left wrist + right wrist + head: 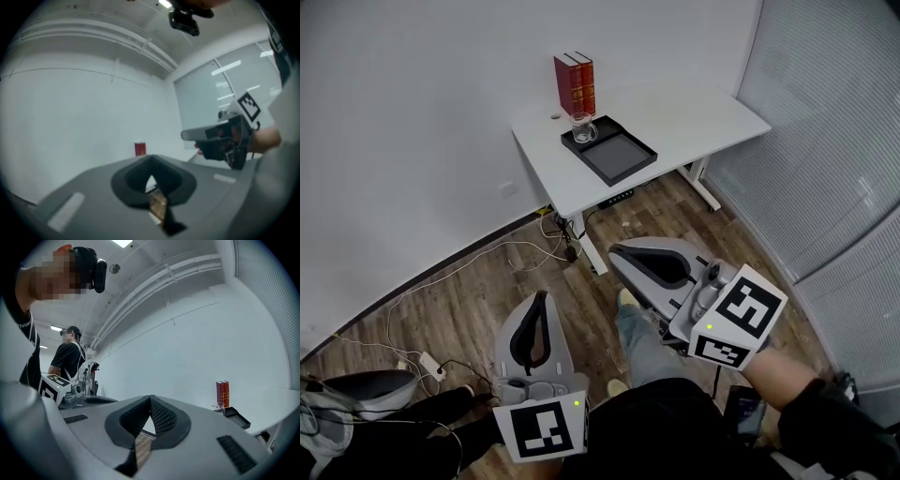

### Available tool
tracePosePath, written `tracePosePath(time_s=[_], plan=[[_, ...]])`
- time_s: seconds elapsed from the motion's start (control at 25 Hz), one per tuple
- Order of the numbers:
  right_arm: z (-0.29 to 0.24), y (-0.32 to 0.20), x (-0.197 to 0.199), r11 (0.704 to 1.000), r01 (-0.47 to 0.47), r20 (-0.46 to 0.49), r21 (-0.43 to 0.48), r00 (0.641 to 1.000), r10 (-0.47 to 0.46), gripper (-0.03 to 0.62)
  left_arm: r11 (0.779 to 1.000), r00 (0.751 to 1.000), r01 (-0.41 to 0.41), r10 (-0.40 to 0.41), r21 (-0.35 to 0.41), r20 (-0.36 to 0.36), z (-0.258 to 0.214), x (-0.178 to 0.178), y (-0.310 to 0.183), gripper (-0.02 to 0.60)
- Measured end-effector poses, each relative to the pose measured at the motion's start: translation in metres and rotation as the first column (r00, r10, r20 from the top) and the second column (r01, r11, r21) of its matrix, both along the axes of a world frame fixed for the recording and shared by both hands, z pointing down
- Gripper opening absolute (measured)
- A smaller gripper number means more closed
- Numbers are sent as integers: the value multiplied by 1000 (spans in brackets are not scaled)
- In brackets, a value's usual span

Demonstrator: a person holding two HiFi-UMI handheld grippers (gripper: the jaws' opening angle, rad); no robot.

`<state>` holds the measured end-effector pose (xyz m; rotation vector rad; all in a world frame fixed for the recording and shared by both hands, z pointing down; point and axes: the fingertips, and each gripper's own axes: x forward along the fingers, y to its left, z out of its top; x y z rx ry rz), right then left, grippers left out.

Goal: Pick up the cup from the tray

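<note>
Left gripper (543,298) clenched, nothing between its jaws; right gripper (617,251) clenched too, empty. Both held low over wood floor (487,277), well short of white table (694,112). Glass cup (583,127) upright far ahead of both grippers, in black tray (623,161) corner farthest from them, just beside red books (574,84)
</note>
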<state>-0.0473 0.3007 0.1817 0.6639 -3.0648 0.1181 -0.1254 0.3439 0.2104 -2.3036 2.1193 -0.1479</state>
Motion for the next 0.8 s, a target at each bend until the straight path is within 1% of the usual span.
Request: tracePosePath(time_s=[0.36,0.52,0.8], plan=[[4,-17,0,1000,6,4,-7,1000,-6,14,1000,1000,-8,8,-16,14,5,3,-15,2],[5,-28,-1,1000,21,5,-2,1000,-21,14,1000,1000,1,-1,-9,22,3,3,-26,2],[4,-60,-4,1000,31,0,4,1000,-31,14,1000,1000,6,-6,-7,25,1,1,-58,2]])
